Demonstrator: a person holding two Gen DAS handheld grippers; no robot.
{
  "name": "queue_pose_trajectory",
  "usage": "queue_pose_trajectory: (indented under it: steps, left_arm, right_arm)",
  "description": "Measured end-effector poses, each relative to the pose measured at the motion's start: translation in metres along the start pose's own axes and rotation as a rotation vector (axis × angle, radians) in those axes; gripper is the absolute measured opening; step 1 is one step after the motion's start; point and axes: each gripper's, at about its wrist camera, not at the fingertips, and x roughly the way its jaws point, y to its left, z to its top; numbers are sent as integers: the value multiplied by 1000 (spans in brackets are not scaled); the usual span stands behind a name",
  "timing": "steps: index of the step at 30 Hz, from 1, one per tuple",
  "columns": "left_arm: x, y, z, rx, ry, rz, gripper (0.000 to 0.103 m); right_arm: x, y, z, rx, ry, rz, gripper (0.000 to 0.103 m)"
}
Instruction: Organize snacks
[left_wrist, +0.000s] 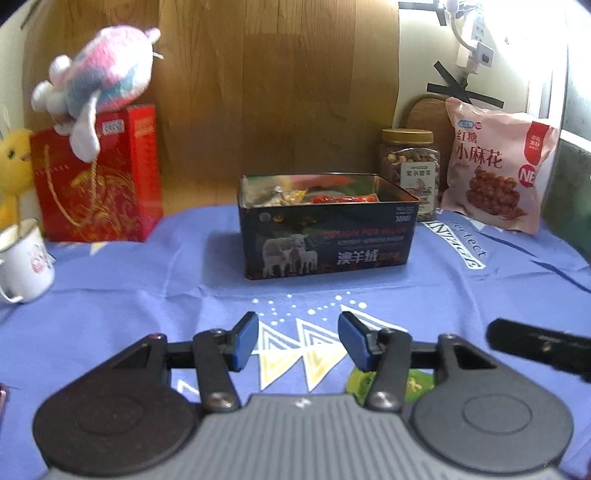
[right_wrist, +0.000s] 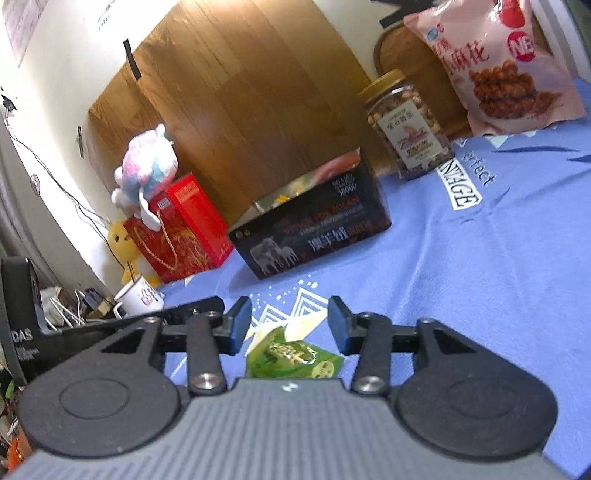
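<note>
A dark open tin box (left_wrist: 327, 236) with sheep printed on it stands mid-table and holds several snack packets (left_wrist: 332, 197); it also shows in the right wrist view (right_wrist: 314, 236). A small green snack packet (right_wrist: 291, 360) lies on the blue cloth between the open fingers of my right gripper (right_wrist: 286, 325), close to its body. The same packet peeks out under my left gripper's right finger (left_wrist: 360, 382). My left gripper (left_wrist: 298, 338) is open and empty, low over the cloth in front of the tin. The right gripper's black body (left_wrist: 535, 343) shows at the left view's right edge.
A nut jar (left_wrist: 410, 170) and a pink snack bag (left_wrist: 495, 166) stand at the back right. A red gift bag (left_wrist: 99, 181) with a plush toy (left_wrist: 99, 77) on top stands at the back left, with a yellow plush (left_wrist: 13, 166) and a white mug (left_wrist: 24, 262) beside it.
</note>
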Motion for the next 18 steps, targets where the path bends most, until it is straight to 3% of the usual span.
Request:
queue_pose_trajectory:
  steps: [18]
  left_arm:
    - [-5, 4, -6, 31, -17, 88, 54]
  right_arm:
    - [-9, 8, -6, 8, -2, 31, 53]
